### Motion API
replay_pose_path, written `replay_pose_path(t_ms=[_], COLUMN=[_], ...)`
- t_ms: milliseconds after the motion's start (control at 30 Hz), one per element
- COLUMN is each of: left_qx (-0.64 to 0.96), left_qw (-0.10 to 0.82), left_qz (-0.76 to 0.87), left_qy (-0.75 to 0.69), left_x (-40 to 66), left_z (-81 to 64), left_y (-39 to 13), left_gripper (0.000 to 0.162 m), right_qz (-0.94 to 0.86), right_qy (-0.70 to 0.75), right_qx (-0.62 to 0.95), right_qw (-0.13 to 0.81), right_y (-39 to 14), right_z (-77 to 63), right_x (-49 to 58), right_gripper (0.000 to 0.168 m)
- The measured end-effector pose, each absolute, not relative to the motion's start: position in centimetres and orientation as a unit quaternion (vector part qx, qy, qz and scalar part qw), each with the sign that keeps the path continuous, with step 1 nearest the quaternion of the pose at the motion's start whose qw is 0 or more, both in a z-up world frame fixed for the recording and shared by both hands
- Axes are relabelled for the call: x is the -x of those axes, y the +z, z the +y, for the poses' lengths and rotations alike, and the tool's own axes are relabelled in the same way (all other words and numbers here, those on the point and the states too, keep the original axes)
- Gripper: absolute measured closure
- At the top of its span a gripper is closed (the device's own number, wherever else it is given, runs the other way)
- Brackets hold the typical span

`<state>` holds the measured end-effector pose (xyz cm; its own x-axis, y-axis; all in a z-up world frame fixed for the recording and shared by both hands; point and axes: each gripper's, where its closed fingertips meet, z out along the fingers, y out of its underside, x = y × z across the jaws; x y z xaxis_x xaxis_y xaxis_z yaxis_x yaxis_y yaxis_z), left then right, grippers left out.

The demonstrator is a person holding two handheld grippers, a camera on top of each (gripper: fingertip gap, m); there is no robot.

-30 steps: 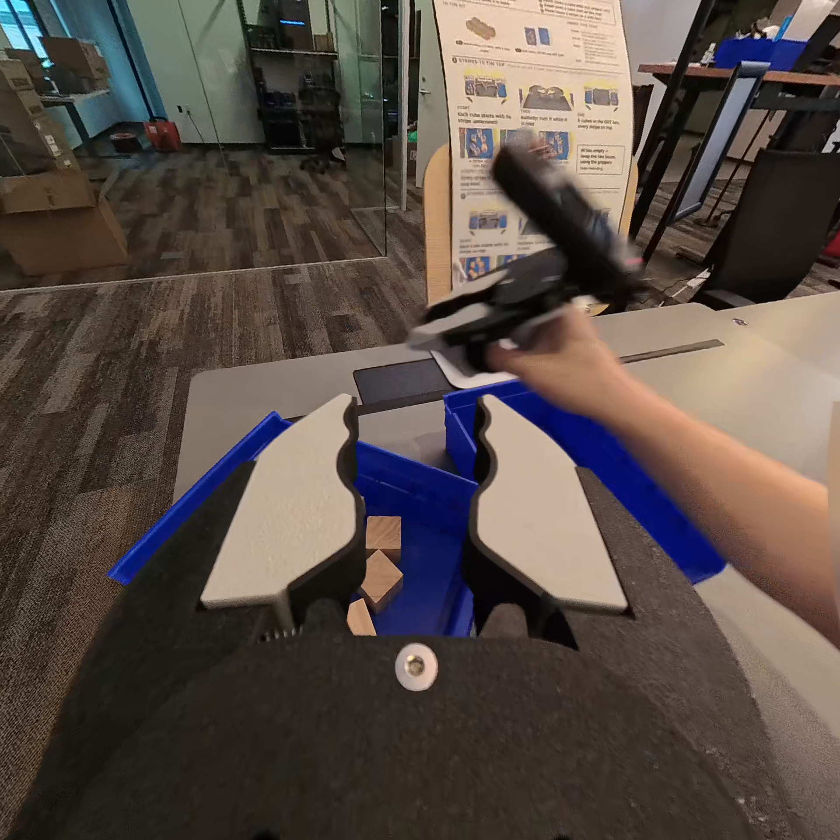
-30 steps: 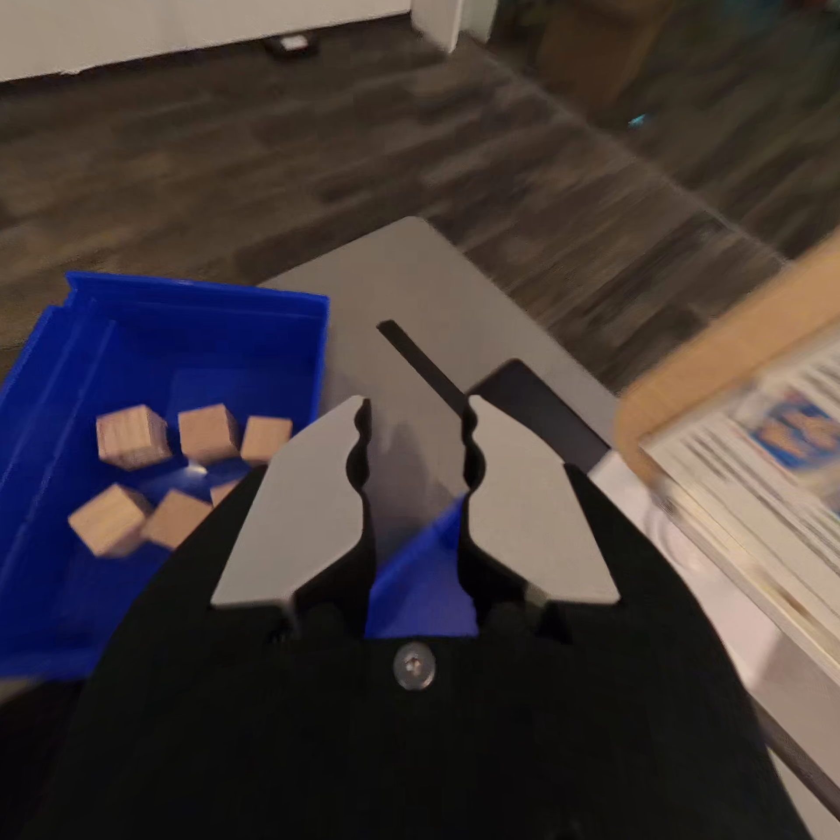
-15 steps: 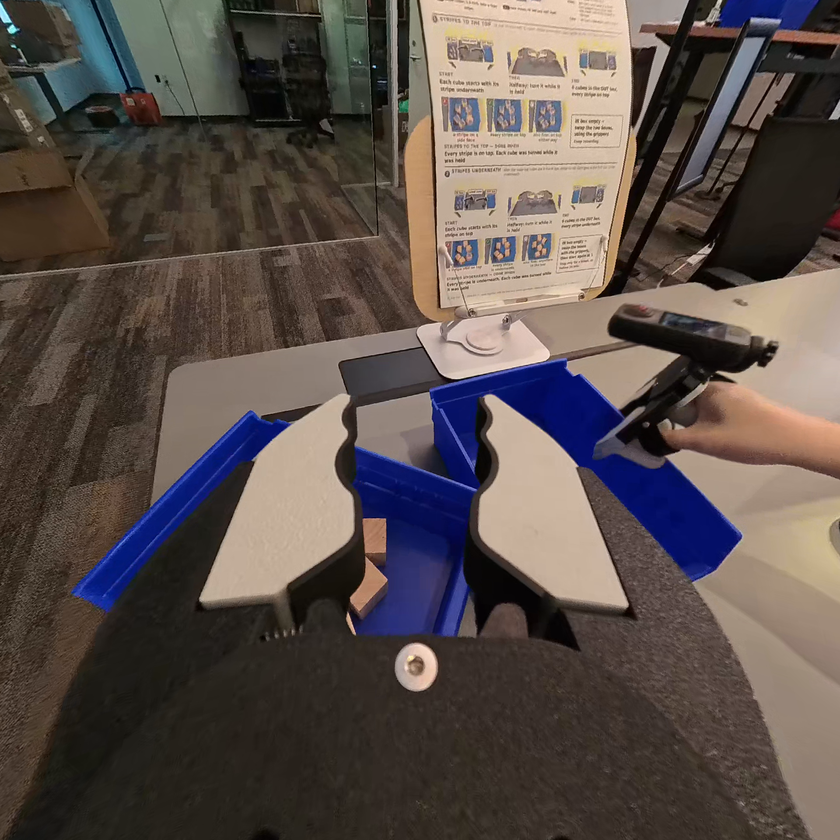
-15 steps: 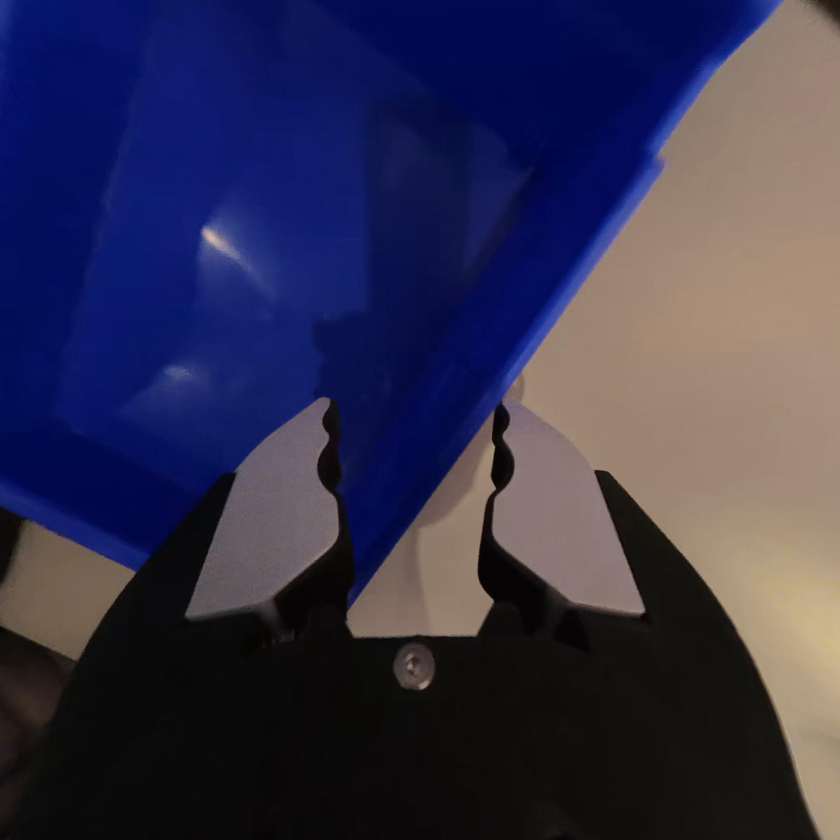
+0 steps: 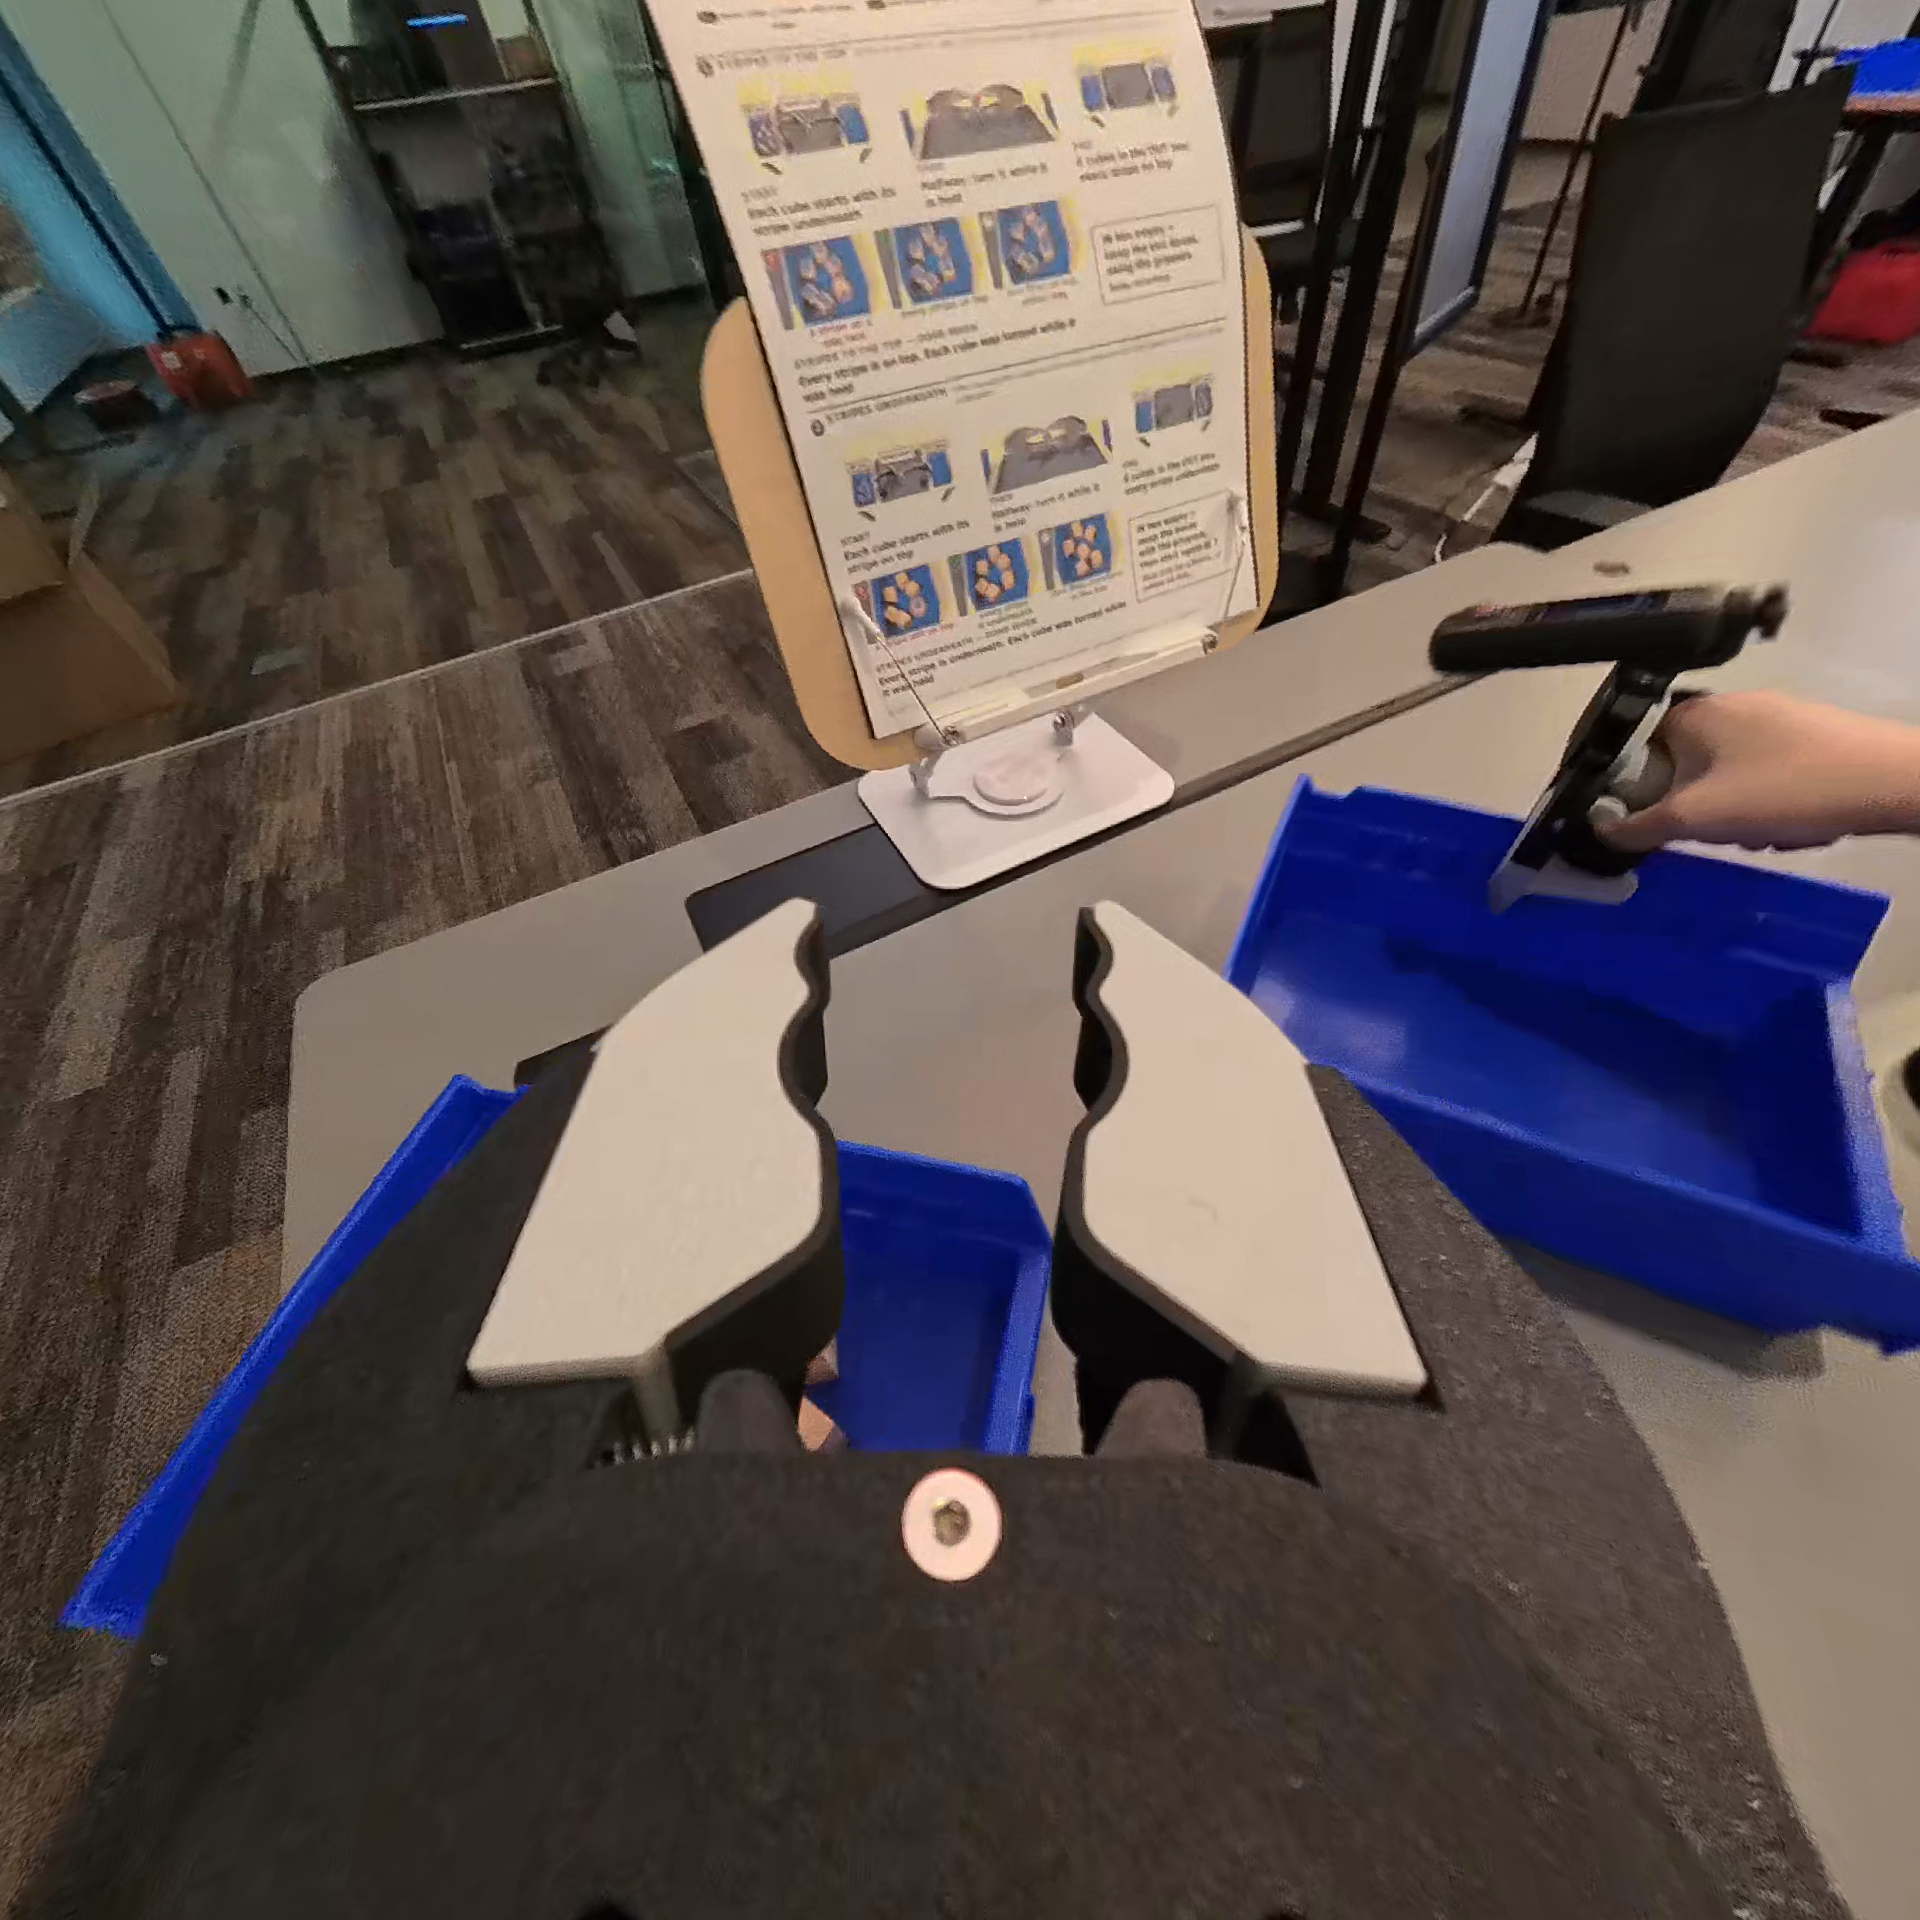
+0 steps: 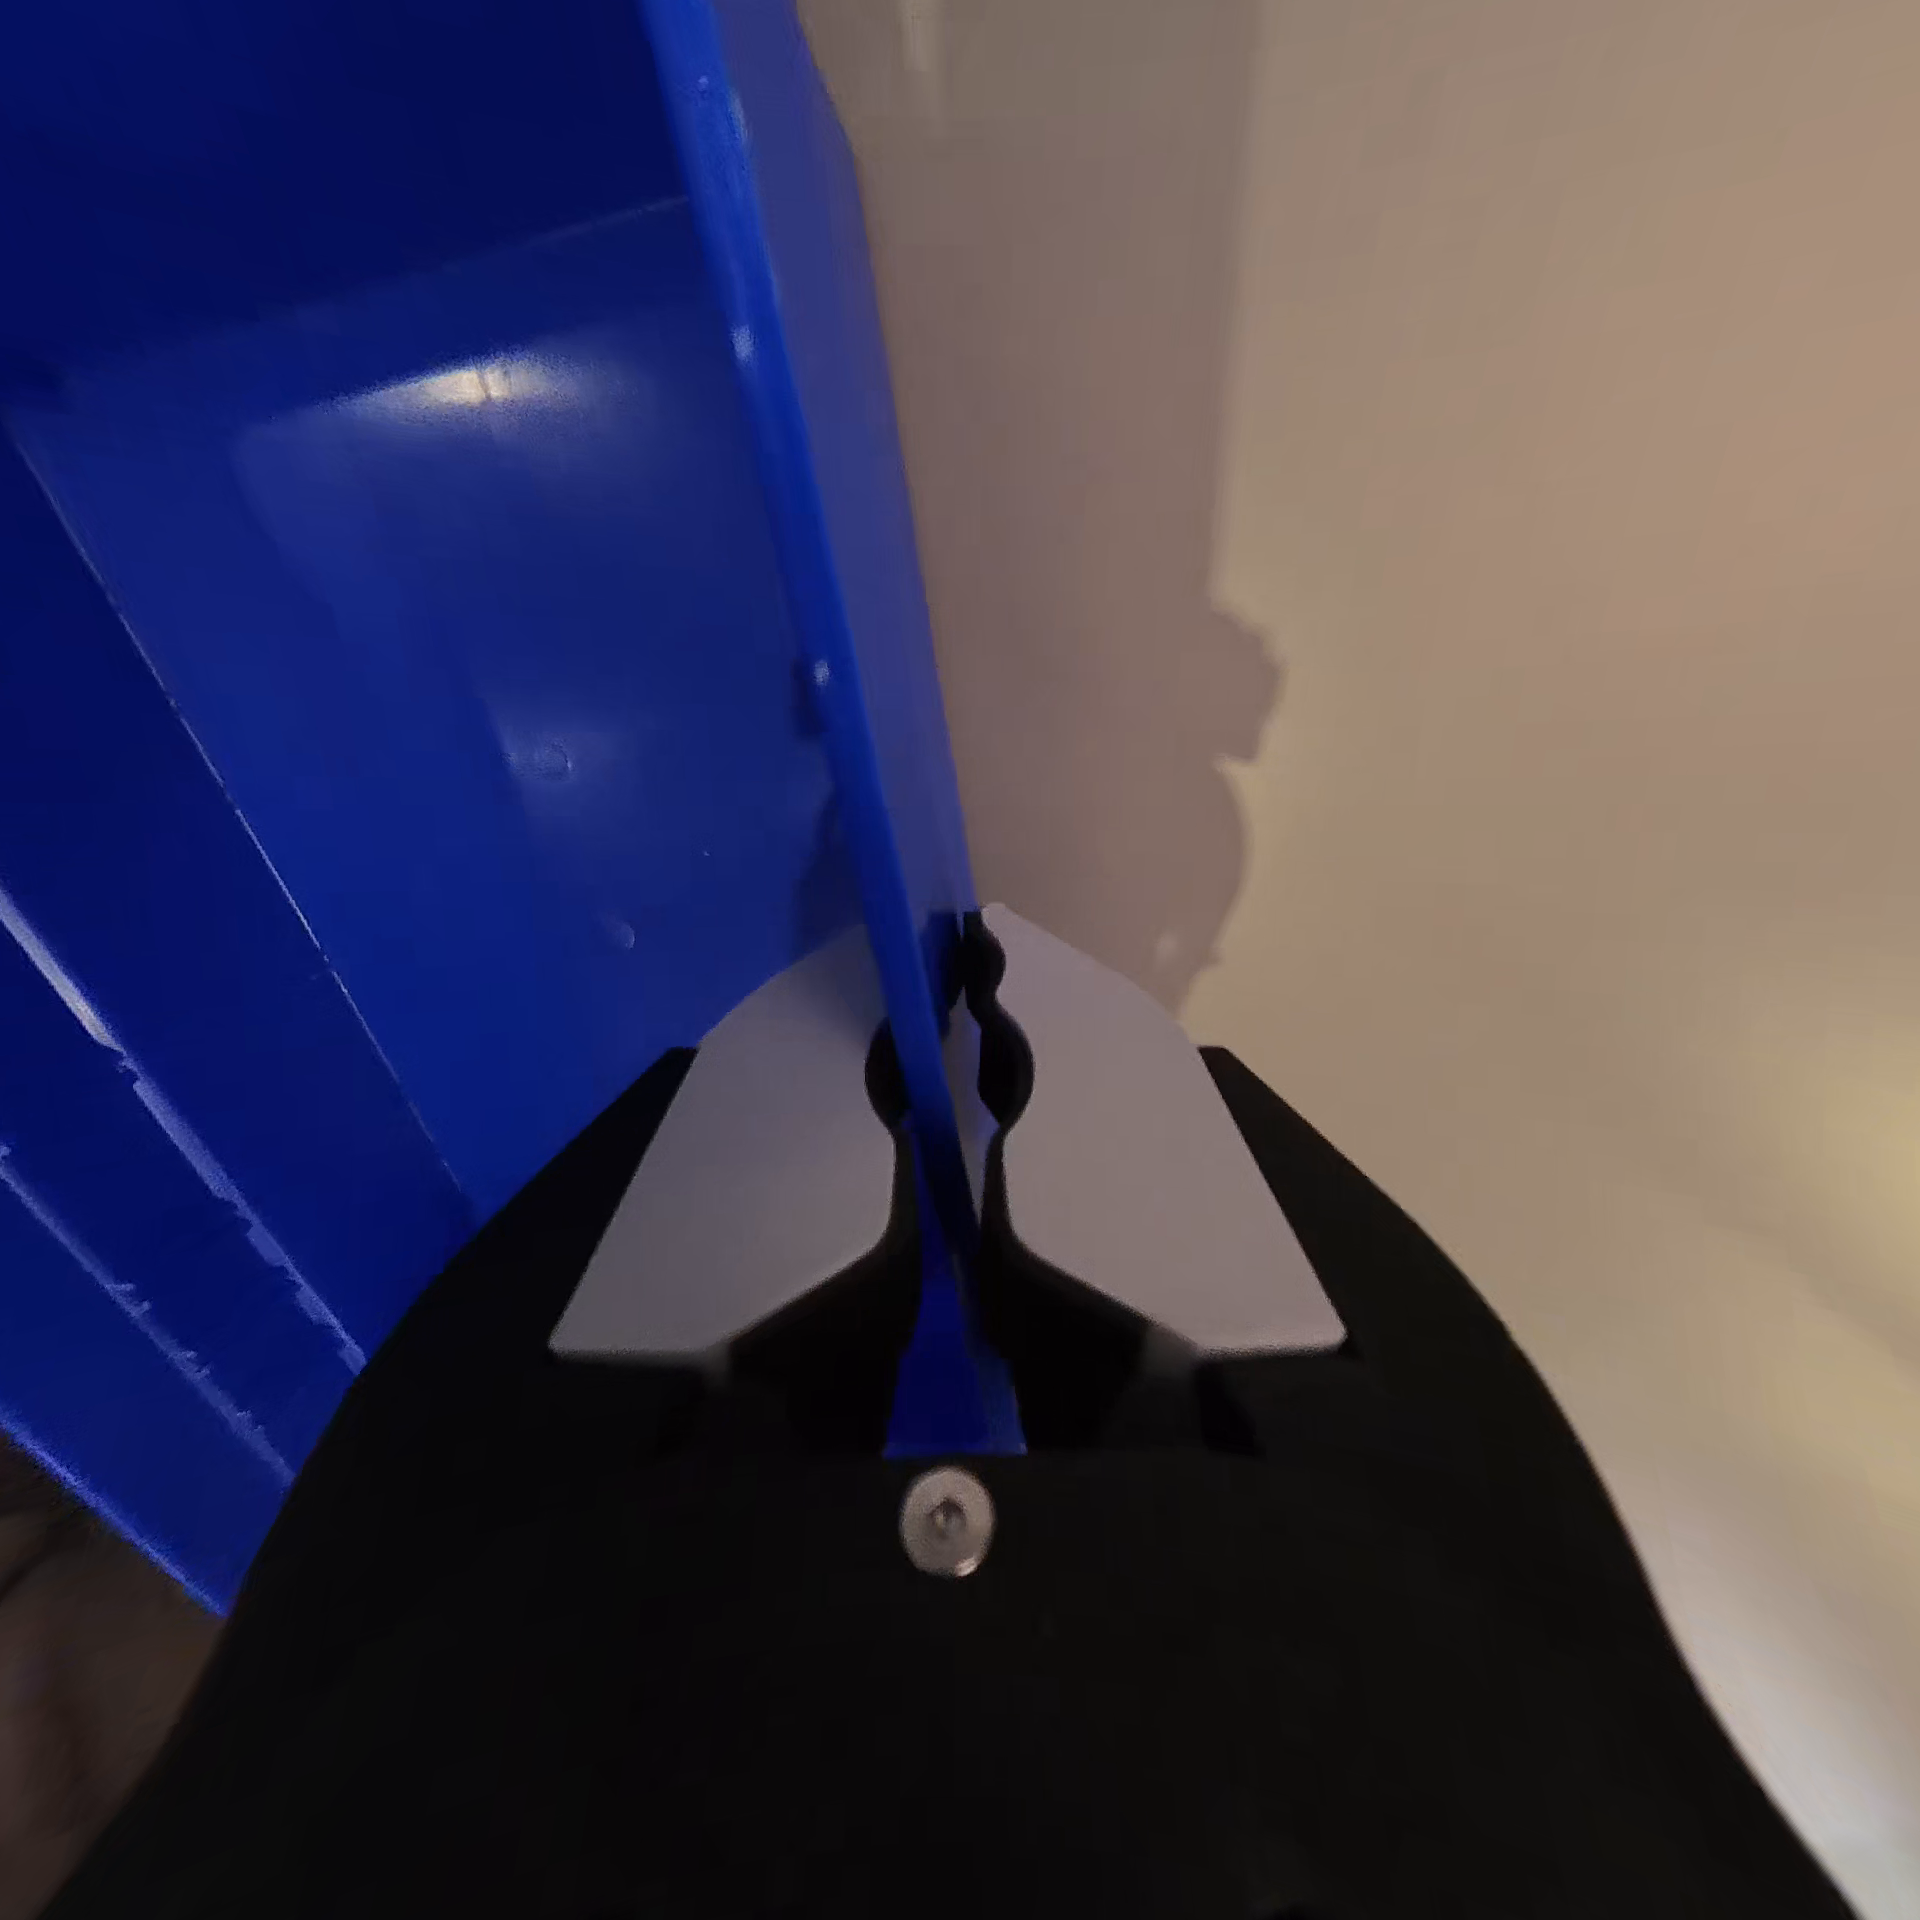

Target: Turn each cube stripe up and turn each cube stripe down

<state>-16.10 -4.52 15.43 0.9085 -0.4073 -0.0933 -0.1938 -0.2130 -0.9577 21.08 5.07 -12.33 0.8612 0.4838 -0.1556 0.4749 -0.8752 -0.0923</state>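
My left gripper is open and empty, held above the left blue bin. Its body hides most of that bin; only a sliver of a wooden cube shows between the finger bases, and no stripe is visible. The right blue bin stands apart to the right and looks empty. My right gripper is shut on that bin's far side wall, held by a hand. In the right wrist view the gripper pinches the thin blue bin wall between its pads.
An instruction sheet on a wooden board stands on a white base at the back of the grey table. A dark strip runs along the table's rear. The table's left edge drops to the carpet.
My right gripper came down from above, straddled the empty bin's wall and shut on it. That bin now sits farther right, away from the left bin. My left gripper stays open.
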Motion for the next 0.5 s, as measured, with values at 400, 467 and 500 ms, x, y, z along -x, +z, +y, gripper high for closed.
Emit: replay_pose_path(t_ms=[400,467,500], left_qx=[0.8,0.803,0.804], left_qw=[0.55,0.545,0.543], left_qz=[0.235,0.239,0.239], left_qy=[-0.052,-0.045,-0.039], left_x=[12.6,12.2,12.1], left_z=[-2.2,-1.8,-1.7], left_y=[13.1,12.8,12.6], left_gripper=[0.119,0.118,0.118], right_qz=[-0.115,-0.1,-0.098], right_qy=[0.055,0.055,0.05], right_qx=[0.989,0.99,0.991], right_qw=[0.076,0.08,0.083], right_y=[-12.6,-12.6,-12.6], right_z=[7.5,7.8,7.9], right_x=[-39.6,-41.4,-42.2], right_gripper=[0.162,0.161,0.161])
